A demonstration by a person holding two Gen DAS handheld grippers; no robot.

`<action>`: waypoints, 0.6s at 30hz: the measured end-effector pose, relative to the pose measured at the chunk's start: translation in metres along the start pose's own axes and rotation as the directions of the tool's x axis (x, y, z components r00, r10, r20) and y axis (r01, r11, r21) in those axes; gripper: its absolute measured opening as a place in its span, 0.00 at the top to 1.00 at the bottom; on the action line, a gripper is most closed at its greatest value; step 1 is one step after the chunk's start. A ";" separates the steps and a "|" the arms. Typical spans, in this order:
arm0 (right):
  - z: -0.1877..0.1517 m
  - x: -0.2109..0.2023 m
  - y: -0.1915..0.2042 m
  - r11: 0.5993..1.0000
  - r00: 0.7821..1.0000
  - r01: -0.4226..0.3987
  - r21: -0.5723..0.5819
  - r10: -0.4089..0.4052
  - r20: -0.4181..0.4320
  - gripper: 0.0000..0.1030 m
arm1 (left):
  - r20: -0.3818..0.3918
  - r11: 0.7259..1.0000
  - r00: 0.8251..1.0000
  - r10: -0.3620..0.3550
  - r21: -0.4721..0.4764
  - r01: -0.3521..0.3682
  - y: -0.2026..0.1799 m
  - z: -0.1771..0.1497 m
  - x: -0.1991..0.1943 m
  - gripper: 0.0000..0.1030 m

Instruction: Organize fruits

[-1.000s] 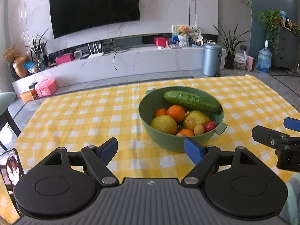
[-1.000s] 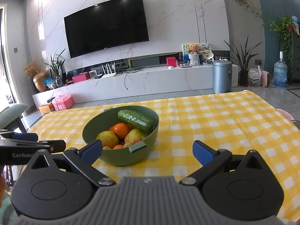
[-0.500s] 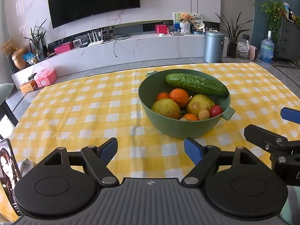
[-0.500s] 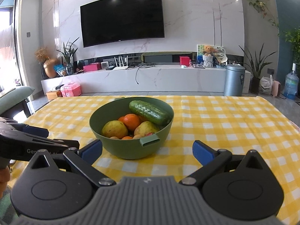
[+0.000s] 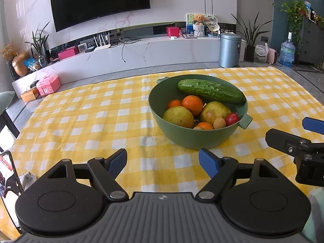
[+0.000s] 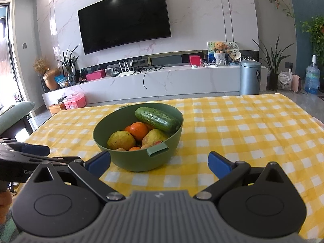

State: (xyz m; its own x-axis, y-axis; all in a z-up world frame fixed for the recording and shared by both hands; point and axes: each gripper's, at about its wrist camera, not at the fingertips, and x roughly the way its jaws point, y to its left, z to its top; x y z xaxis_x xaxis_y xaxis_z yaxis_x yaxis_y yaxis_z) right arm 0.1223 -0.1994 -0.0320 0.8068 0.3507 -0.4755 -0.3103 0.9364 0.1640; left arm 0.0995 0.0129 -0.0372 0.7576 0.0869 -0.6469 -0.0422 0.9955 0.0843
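Table: covered by a yellow and white checked cloth [image 5: 85, 121]; the green bowl [image 5: 194, 139] stands on it, right of centre in the left wrist view, left of centre in the right wrist view [image 6: 139, 162].
Bowl contents: a cucumber [image 5: 210, 91] lies across the far rim, tilted; below it two pears [image 5: 178, 116] side by side; an orange [image 5: 192, 104] between and behind them; smaller oranges, a red tomato [image 5: 232, 118] and a small tan fruit [image 5: 219, 123] at the near right.
Left claw [image 5: 163, 161]: spread wide, empty; held above the cloth, near side of the bowl, not touching it.
Right claw [image 6: 159, 163]: spread wide, empty; the bowl's near wall sits between its blue fingertips in view; contact cannot be told.
Background: television [image 6: 123, 19] on a marble wall; grey bin [image 6: 250, 77] at the far right.
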 end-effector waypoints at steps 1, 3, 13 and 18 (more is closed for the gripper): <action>0.000 0.000 0.000 1.000 1.000 -0.001 0.000 0.001 -0.001 0.04 | 0.000 1.000 1.000 0.000 0.002 0.000 -0.001 0.000 0.000 0.08; -0.001 0.001 0.000 1.000 1.000 -0.002 0.001 0.002 -0.003 0.04 | 0.000 1.000 1.000 0.000 0.005 0.000 -0.002 0.000 0.000 0.08; 0.000 0.004 -0.006 0.999 1.000 -0.006 0.046 0.006 -0.014 0.04 | 0.000 1.000 1.000 -0.001 0.005 0.001 -0.002 0.000 0.000 0.08; -0.001 0.005 -0.008 0.998 1.000 -0.006 0.056 0.007 -0.018 0.04 | 0.000 1.000 1.000 -0.001 0.005 0.001 -0.002 0.000 0.000 0.08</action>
State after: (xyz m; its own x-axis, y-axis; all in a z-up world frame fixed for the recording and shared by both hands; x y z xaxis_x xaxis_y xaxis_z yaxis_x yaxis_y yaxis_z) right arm 0.1286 -0.2048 -0.0365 0.7955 0.3569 -0.4897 -0.2863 0.9336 0.2154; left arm 0.0993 0.0109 -0.0369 0.7577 0.0862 -0.6469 -0.0385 0.9954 0.0876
